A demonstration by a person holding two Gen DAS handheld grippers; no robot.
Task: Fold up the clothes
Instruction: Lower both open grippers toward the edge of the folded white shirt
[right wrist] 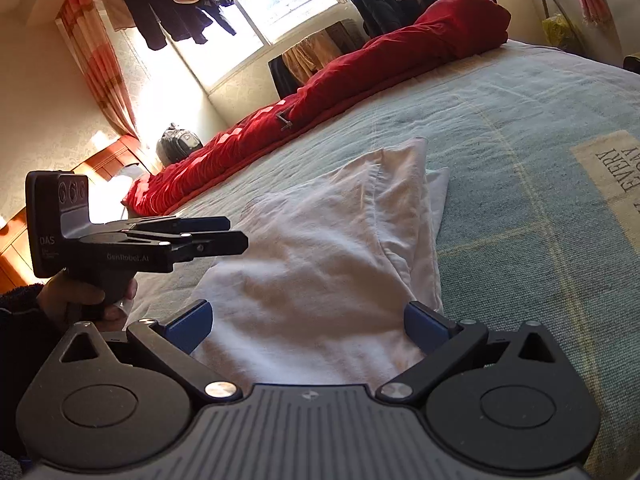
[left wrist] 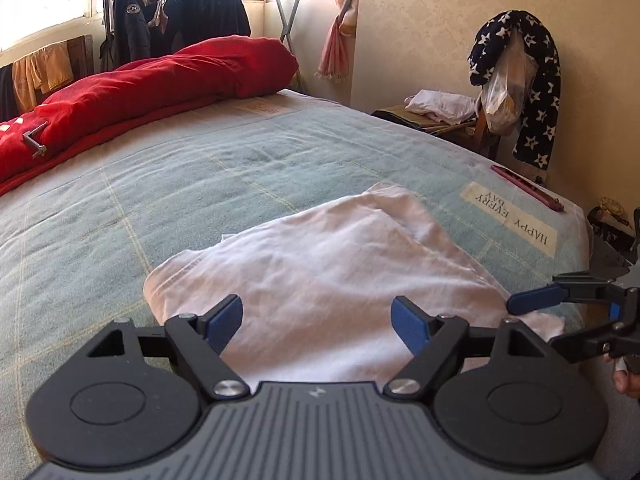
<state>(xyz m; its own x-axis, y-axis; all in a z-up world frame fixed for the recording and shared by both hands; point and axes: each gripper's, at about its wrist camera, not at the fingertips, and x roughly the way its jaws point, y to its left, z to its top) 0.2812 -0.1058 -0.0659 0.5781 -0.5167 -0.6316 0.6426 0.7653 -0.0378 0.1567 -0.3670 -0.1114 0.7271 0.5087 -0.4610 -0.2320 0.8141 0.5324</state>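
A bed (left wrist: 200, 184) with a pale blue-green cover fills a sunlit bedroom. On it, near the edge, lies a white garment (left wrist: 320, 264), partly folded and rumpled. The left claw (left wrist: 318, 326) and the right claw (right wrist: 310, 328) both hover over its near side, jaws spread wide, holding nothing. A red duvet (left wrist: 140, 92) is heaped along the far side.
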